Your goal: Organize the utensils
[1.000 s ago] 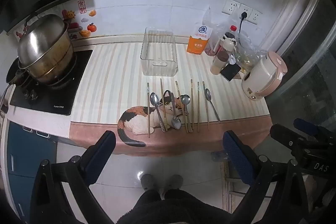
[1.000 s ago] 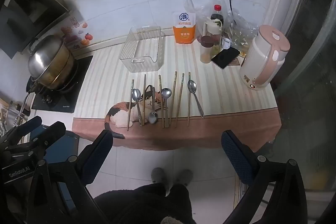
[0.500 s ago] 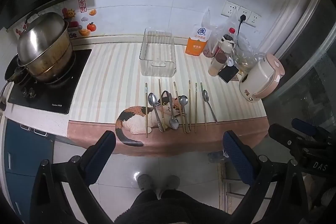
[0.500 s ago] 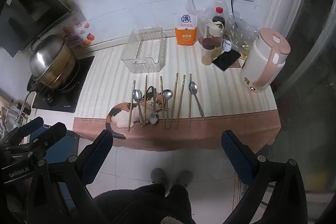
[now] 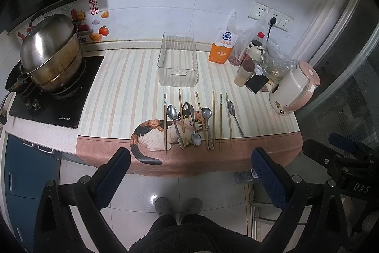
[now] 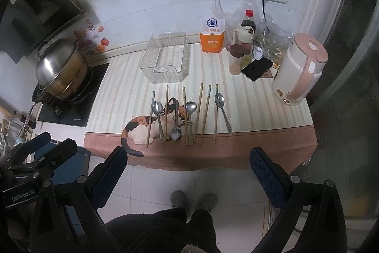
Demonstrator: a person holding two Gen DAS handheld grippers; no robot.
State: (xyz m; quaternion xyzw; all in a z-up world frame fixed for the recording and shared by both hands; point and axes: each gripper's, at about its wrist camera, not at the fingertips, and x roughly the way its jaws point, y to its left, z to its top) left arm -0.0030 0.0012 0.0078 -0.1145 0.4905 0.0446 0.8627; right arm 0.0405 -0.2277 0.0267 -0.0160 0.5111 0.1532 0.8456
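Observation:
Several wooden chopsticks (image 5: 165, 122) (image 6: 204, 115) and several metal spoons (image 5: 206, 114) (image 6: 190, 108) lie side by side on a striped mat with a cat picture (image 5: 156, 134) (image 6: 142, 127). A clear plastic bin (image 5: 178, 62) (image 6: 167, 58) stands empty behind them. My left gripper (image 5: 189, 165) and my right gripper (image 6: 188, 164) are both open and empty, held over the floor in front of the counter, well short of the utensils.
A steel pot (image 5: 51, 51) sits on a black cooktop (image 5: 54, 98) at left. A salt bag (image 5: 223, 46), bottles (image 5: 246, 68), a phone (image 5: 257, 83) and a pink kettle (image 5: 295, 87) crowd the right. The other gripper shows at each view's edge (image 5: 343, 158) (image 6: 30, 158).
Both views have shifted slightly; the counter sits a little lower and further left in the left view. Nothing on the counter has moved. Both grippers stay open.

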